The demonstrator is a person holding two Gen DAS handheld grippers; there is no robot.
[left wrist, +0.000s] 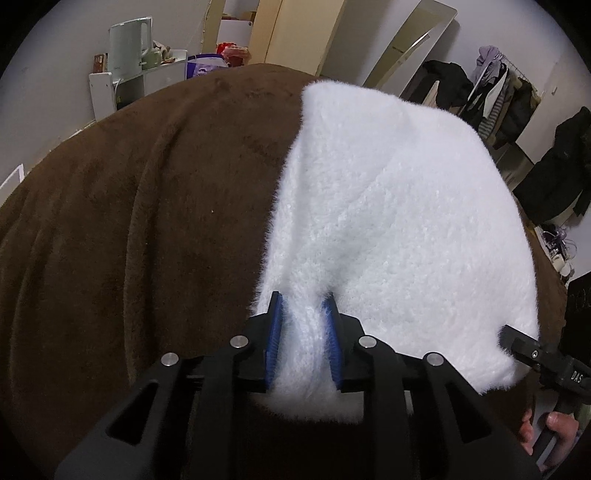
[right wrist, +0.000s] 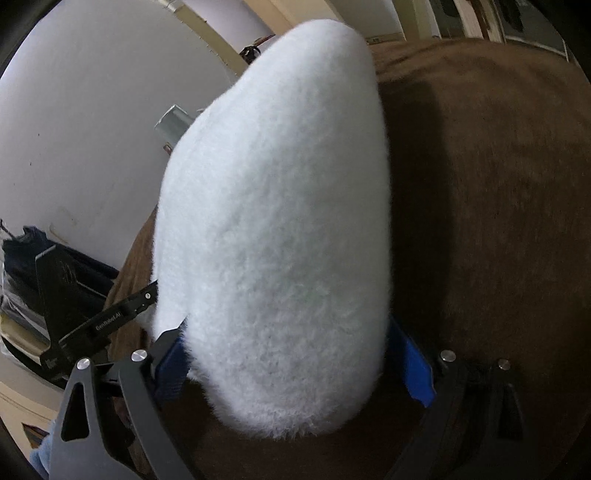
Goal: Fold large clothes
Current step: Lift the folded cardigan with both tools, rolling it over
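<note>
A white fluffy garment [left wrist: 388, 206] lies on a brown plush blanket [left wrist: 129, 221]. My left gripper [left wrist: 303, 334] is shut on a pinched ridge of the garment's near edge, between its blue pads [left wrist: 275, 332]. In the right wrist view the same white garment [right wrist: 280, 221] fills the centre, its near edge lying between my right gripper's [right wrist: 291, 354] wide-apart fingers. The blue pads [right wrist: 413, 365] stand clear of the fabric on the right side. The right gripper also shows at the right edge of the left wrist view [left wrist: 535, 354], and the left gripper in the right wrist view [right wrist: 110, 317].
The brown blanket [right wrist: 498, 221] covers the whole surface. Behind it stand a white shelf with a kettle [left wrist: 129, 44], a wooden cabinet [left wrist: 295, 29], a leaning mirror [left wrist: 410, 48] and a rack of dark coats [left wrist: 498, 96]. A grey wall [right wrist: 92, 129] is at the left.
</note>
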